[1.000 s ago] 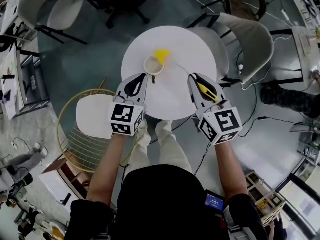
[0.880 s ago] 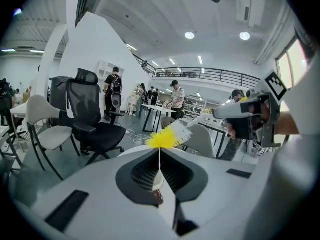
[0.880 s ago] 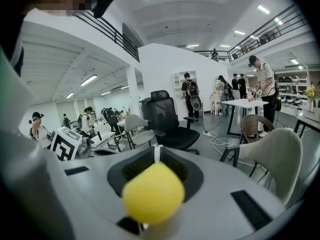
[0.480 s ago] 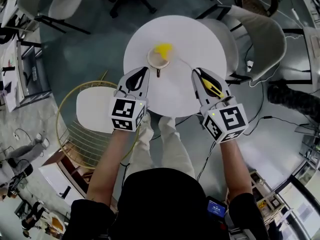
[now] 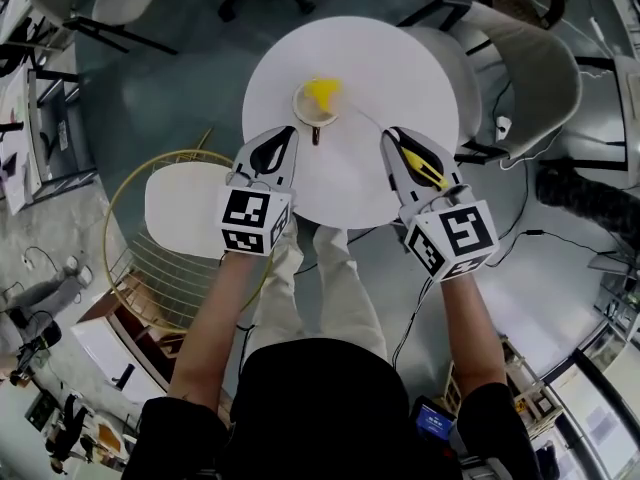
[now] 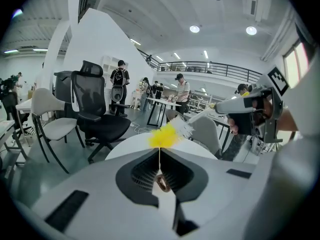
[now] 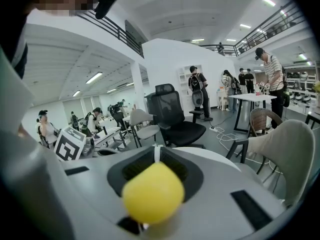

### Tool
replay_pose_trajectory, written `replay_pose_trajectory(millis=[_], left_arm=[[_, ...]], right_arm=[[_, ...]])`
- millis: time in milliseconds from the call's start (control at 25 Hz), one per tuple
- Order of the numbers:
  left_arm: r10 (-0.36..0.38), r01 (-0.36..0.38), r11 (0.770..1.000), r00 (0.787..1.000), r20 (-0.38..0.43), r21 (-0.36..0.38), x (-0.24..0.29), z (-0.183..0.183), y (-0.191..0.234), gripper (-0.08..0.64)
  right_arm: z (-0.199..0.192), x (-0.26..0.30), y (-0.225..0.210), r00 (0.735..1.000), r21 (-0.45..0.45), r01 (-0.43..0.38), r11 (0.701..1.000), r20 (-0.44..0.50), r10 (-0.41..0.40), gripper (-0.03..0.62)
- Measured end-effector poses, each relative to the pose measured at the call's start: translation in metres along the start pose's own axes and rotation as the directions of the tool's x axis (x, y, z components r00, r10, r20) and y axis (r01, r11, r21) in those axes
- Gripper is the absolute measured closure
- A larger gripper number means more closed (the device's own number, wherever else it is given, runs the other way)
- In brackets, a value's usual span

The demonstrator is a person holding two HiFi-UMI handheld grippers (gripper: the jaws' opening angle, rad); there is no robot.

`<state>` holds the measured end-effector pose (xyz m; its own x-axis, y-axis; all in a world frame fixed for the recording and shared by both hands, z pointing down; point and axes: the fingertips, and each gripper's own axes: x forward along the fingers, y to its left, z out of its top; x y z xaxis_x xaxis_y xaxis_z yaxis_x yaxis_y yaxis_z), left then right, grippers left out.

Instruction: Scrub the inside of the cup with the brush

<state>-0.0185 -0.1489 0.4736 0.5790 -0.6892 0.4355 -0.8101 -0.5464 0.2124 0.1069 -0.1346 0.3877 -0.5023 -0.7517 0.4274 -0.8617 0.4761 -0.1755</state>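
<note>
The left gripper point(image 5: 290, 136), pinched shut on its handle, steadied the cup point(image 5: 308, 114) on the round white table point(image 5: 380, 78) so the right gripper point(image 5: 395, 140), clamped on the brush point(image 5: 322, 92), could scrub with the yellow head resting inside it.

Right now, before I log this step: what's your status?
Left gripper shut on cup handle. Right gripper shut on brush. Brush head over cup mouth. Nothing in the way.

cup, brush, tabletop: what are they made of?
Cup: probably glazed ceramic, going by the cream body and brown handle; too small to confirm.
Brush: the smooth yellow handle looks like plastic. The fluffy yellow head with white bristles is likely synthetic fibre.
Tabletop: white, even and matte. It could be paint or laminate.
</note>
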Motion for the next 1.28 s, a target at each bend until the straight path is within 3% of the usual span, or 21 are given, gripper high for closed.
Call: replay_pose_trajectory(millis=[1280], left_arm=[[0.026,-0.027,0.999,0.999,-0.045,-0.017,0.015,-0.043,0.019,0.543]], right_arm=[[-0.041,0.034,-0.005,0.997,-0.012,-0.034,0.999,-0.071,0.033,0.545]])
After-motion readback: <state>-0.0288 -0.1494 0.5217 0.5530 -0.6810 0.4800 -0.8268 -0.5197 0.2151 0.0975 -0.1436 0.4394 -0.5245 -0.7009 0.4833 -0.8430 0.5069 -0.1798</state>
